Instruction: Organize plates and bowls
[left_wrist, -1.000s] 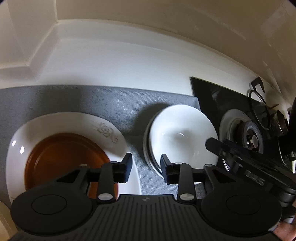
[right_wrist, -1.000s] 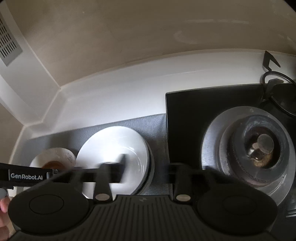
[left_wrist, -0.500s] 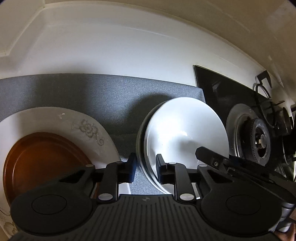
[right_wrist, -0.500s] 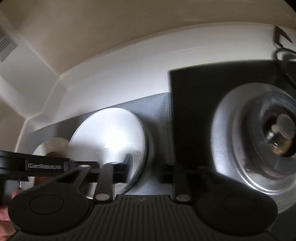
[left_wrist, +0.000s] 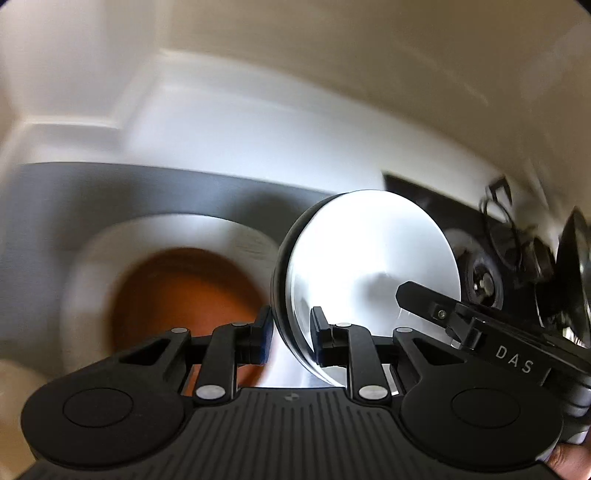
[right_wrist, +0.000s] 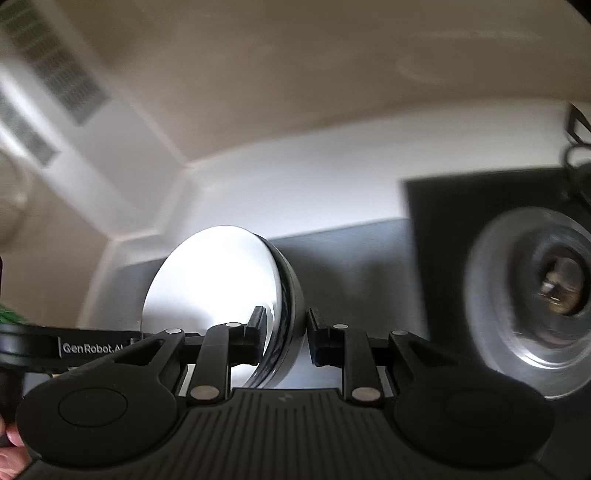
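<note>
Left wrist view: the grey fabric mat (left_wrist: 110, 206) fills the left, bearing my large white patterned plate (left_wrist: 92, 280) with its brown centre at lower left. At centre, the round white ceramic bowl (left_wrist: 369, 266) sits tilted, my left gripper (left_wrist: 291, 339) and right gripper (right_wrist: 286, 338) each pinching its rim.

left wrist: close, low | right wrist: same; shared: white bowl (left_wrist: 369, 258)
</note>
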